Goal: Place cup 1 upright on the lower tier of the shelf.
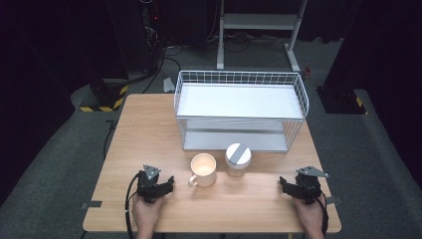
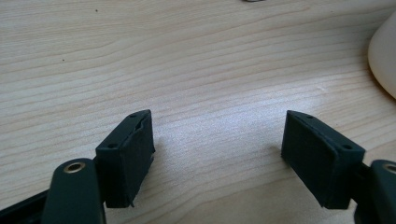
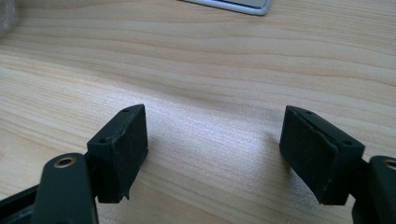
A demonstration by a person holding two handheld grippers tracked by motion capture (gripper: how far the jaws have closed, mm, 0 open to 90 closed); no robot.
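Note:
A cream mug stands on the wooden table, handle to its left. Beside it on the right is a clear jar with a grey and white lid. My left gripper rests low on the table left of the mug, open, with bare wood between its jaws; the mug's side shows at the right edge of the left gripper view. My right gripper sits near the table's right front, open, over bare wood.
A white wire basket rack with two shelves stands at the back of the table, just behind mug and jar; its base edge appears at the top of the right gripper view. Beyond the table are a white metal stand and cables.

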